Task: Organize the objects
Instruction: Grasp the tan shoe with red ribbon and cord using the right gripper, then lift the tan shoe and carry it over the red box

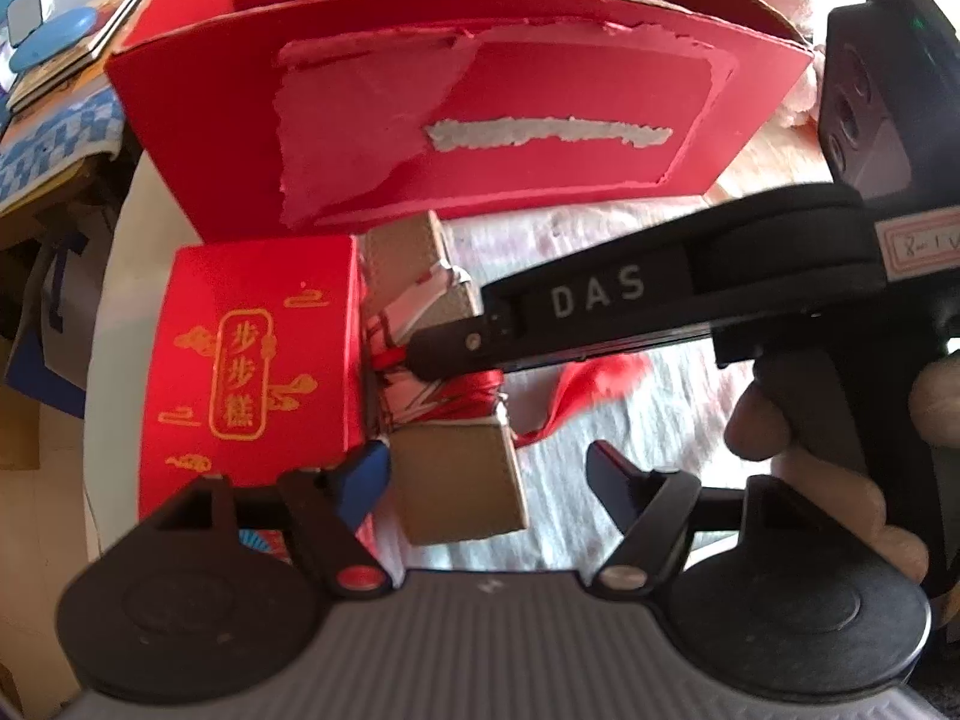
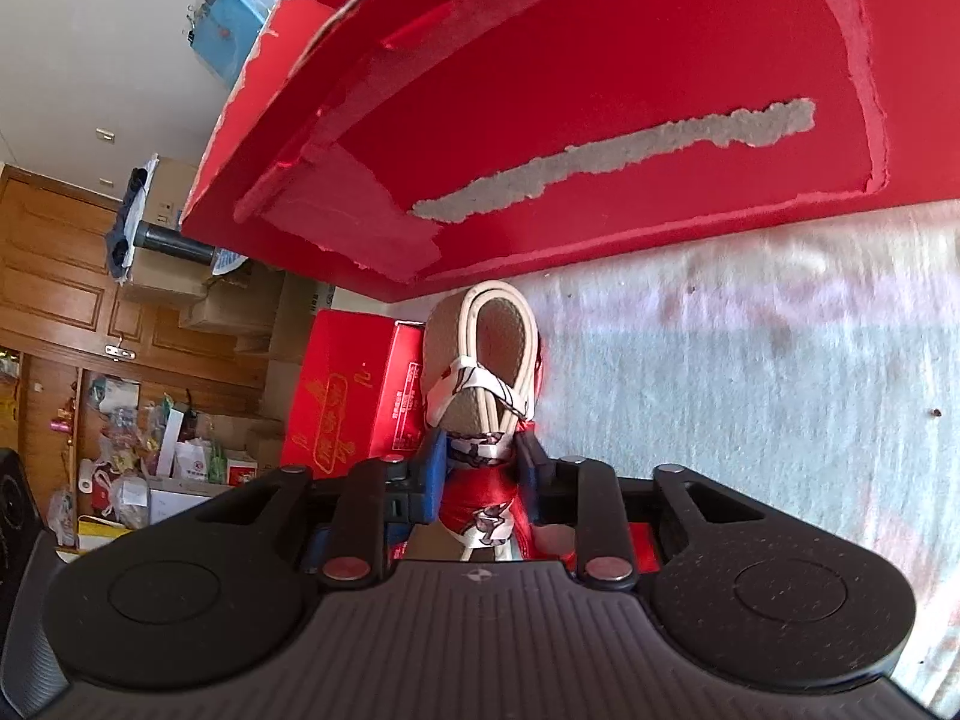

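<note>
A beige gift box tied with a red patterned ribbon lies on the pale cloth, against a small red box with gold characters. My left gripper is open around the beige box's near end: the blue pad sits at its left side and the right finger stands apart. My right gripper reaches in from the right and is shut on the ribbon. In the right wrist view the right gripper pinches the ribbon-wrapped middle of the beige gift box, below its white cord loop. The small red box stands to its left.
A large open red box with torn paper on its front stands just behind and looms over the right wrist view. The pale cloth stretches to the right. A hand holds the right gripper's handle. Books lie far left.
</note>
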Motion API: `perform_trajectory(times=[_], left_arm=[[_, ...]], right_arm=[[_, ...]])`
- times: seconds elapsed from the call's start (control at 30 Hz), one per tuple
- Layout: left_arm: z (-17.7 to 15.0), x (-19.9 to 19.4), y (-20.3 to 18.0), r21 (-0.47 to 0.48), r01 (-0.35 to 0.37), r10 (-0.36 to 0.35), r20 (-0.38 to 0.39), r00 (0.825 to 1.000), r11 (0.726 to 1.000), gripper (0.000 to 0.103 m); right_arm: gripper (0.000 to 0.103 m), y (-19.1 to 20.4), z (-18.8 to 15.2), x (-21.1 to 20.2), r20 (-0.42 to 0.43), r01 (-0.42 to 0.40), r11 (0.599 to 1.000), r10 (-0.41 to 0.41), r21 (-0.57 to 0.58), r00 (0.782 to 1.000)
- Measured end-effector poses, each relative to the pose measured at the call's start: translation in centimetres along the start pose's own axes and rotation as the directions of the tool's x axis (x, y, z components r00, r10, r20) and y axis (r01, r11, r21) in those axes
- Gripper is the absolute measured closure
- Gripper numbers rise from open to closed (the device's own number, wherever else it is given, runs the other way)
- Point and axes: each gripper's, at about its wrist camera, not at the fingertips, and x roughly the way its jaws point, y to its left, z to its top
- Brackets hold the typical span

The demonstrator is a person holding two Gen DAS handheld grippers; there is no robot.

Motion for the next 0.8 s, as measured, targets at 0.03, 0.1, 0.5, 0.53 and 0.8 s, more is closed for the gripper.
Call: perform_trajectory(times=[0.03,0.1,0.5,0.53,0.8], left_arm=[[0.1,0.0,-0.1,0.005,0.000,0.000,-0.001,1.000,1.000,0.029],[0.2,0.1,-0.2,0.015,0.000,0.000,-0.005,1.000,1.000,0.028],[1.7,1.4,-2.3,0.091,0.056,-0.053,-0.039,0.998,0.994,0.040],[1.9,1.4,-2.7,0.106,0.063,-0.060,-0.038,0.998,0.992,0.042],[3.5,-0.3,-6.2,0.261,0.110,-0.117,0.013,0.993,0.959,0.052]], right_arm=[[0.078,-0.2,0.0,-0.2,-0.002,-0.006,1.000,0.006,0.005,1.000],[0.079,-0.6,-0.1,-0.6,-0.003,-0.012,1.000,0.012,0.015,1.000],[0.083,-2.7,-1.1,-5.1,0.089,0.004,1.000,-0.006,0.029,0.996],[0.083,-2.8,-1.3,-5.6,0.101,0.011,1.000,-0.013,0.026,0.995],[0.083,-3.0,-1.8,-9.9,0.242,0.030,0.999,-0.038,0.036,0.969]])
